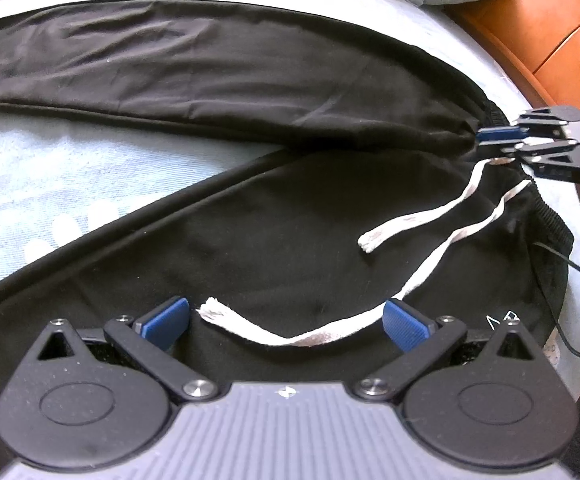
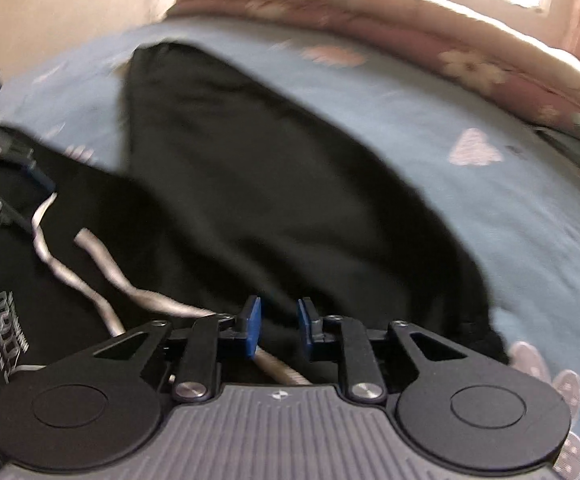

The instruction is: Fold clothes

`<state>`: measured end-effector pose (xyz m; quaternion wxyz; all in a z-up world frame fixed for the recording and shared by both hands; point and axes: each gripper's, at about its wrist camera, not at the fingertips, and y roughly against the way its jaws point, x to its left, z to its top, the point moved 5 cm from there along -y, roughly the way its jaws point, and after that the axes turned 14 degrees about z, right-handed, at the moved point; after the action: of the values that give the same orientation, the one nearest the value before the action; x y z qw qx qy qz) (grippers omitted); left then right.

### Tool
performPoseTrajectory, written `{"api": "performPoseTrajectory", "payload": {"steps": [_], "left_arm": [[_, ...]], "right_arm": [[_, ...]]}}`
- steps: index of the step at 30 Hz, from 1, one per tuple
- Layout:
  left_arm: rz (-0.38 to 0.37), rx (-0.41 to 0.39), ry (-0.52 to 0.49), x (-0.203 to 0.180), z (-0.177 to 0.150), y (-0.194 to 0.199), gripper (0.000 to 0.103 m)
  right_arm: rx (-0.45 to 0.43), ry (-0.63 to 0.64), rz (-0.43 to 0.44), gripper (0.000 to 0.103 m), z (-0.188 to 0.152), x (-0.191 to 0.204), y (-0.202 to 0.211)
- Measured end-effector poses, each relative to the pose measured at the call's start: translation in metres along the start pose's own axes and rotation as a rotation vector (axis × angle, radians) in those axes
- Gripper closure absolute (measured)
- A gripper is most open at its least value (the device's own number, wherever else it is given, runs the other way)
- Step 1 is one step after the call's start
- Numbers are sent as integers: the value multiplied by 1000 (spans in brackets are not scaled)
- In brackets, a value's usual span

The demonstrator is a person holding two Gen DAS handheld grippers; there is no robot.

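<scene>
While the black trousers (image 1: 249, 216) lie spread flat on a pale blue bedsheet (image 1: 49, 196), the left gripper (image 1: 287, 320) hovers over the lower leg with its jaws wide apart, one white drawstring (image 1: 310, 338) running across the gap between them. At the waistband, the right gripper (image 1: 486, 140) looks nearly closed around a bunch of black cloth in the left view; its own blurred view shows a narrow gap between the blue pads (image 2: 251, 328), so a firm grip cannot be confirmed. A grey print (image 2: 5, 328) on the fabric is unreadable.
</scene>
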<state>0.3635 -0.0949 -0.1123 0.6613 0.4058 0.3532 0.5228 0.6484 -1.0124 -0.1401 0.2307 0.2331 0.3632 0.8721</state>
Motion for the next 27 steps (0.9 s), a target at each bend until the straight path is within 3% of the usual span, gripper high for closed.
{"api": "performPoseTrajectory", "payload": {"steps": [3, 5, 7, 10, 11, 15, 17, 19, 22, 27], "left_arm": [[7, -4, -19, -2, -1, 0, 1], [11, -6, -27, -2, -2, 0, 1], [12, -9, -30, -2, -2, 0, 1], [7, -10, -26, -1, -2, 0, 1], [3, -9, -21, 0, -2, 0, 1], [-7, -6, -8, 1, -1, 0, 1], [-6, -5, -10, 1, -1, 1, 1], [-3, -5, -16, 0, -1, 1, 1], [-5, -6, -12, 1, -1, 1, 1], [-15, -14, -4, 3, -2, 1, 1]], "right_arm": [[9, -119, 37, 79, -4, -18, -8], [16, -198, 62, 88, -7, -31, -14], [8, -287, 57, 89, -10, -45, -11], [36, -260, -42, 85, -15, -49, 5], [30, -250, -56, 78, -15, -47, 11], [-27, -200, -14, 73, 1, -28, 15], [-29, -166, 11, 66, 10, -18, 2], [-15, -153, 43, 65, 20, -14, -20], [29, -158, 17, 66, 26, -21, -44], [-44, -227, -93, 62, 39, -31, -31]]}}
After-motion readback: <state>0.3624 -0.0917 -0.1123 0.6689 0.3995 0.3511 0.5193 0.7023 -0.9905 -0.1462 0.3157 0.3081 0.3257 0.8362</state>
